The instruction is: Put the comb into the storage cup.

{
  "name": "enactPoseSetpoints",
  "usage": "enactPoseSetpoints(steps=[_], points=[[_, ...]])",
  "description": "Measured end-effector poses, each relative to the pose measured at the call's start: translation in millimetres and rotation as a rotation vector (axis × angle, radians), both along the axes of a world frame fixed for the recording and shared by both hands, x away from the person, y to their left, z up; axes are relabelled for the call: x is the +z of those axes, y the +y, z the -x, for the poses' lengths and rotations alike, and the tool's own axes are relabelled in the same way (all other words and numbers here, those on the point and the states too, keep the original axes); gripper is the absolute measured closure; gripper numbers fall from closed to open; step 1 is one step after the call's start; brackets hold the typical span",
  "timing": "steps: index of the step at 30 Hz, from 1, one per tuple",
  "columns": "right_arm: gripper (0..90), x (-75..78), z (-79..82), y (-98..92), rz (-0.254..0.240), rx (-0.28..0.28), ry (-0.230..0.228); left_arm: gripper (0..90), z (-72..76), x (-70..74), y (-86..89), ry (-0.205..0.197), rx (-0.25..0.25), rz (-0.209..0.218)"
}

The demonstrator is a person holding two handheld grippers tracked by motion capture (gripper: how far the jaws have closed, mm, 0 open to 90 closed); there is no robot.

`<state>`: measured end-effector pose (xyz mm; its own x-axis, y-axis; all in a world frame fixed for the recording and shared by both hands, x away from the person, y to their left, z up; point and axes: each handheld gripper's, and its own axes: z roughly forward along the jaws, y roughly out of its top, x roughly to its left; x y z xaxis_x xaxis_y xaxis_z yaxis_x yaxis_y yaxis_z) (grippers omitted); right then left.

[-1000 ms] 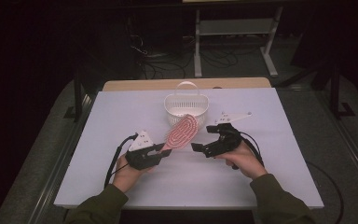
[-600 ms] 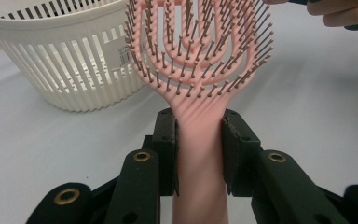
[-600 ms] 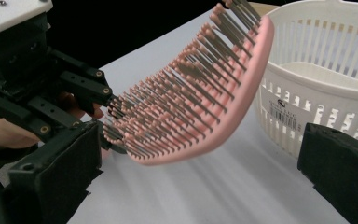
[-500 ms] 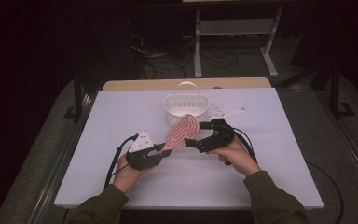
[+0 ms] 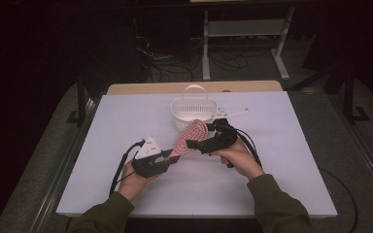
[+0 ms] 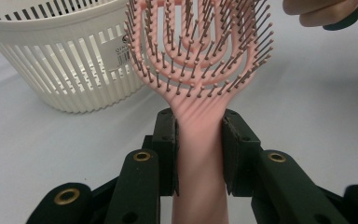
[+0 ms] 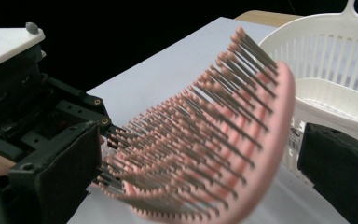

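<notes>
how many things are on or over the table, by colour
pink: 1, the hairbrush
white: 1, the slatted basket
black: 2, the left gripper and the right gripper
total: 4

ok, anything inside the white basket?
The white basket looks empty in the right gripper view: bare slatted wall and floor. The pink hairbrush, in front of it, covers its lower left part.

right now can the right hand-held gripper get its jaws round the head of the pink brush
Probably yes. The right hand-held gripper already has its open jaws either side of the pink brush head, nothing between them and it. The left hand-held gripper clamps only the handle, and the white basket sits behind.
</notes>
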<state>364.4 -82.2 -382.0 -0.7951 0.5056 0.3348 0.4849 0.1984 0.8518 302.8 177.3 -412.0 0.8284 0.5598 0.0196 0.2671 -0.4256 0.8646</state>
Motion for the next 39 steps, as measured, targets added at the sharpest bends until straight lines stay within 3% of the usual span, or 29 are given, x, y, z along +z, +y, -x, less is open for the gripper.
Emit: enactPoseSetpoints(steps=[10, 25, 39], points=[[0.4, -6.1, -4.5, 9.7, -0.002, 0.009, 0.033, 70.2, -0.1, -1.4, -0.9, -0.025, 0.006, -0.031], [18.5, -8.1, -5.7, 7.1, -0.03, 0.009, 0.068, 70.1, 0.4, -2.4, -2.2, -0.038, 0.008, -0.039], [33.0, -11.1, -7.0, 6.2, -0.064, 0.043, 0.107, 70.1, 0.9, -2.2, -2.0, -0.049, 0.017, -0.044]])
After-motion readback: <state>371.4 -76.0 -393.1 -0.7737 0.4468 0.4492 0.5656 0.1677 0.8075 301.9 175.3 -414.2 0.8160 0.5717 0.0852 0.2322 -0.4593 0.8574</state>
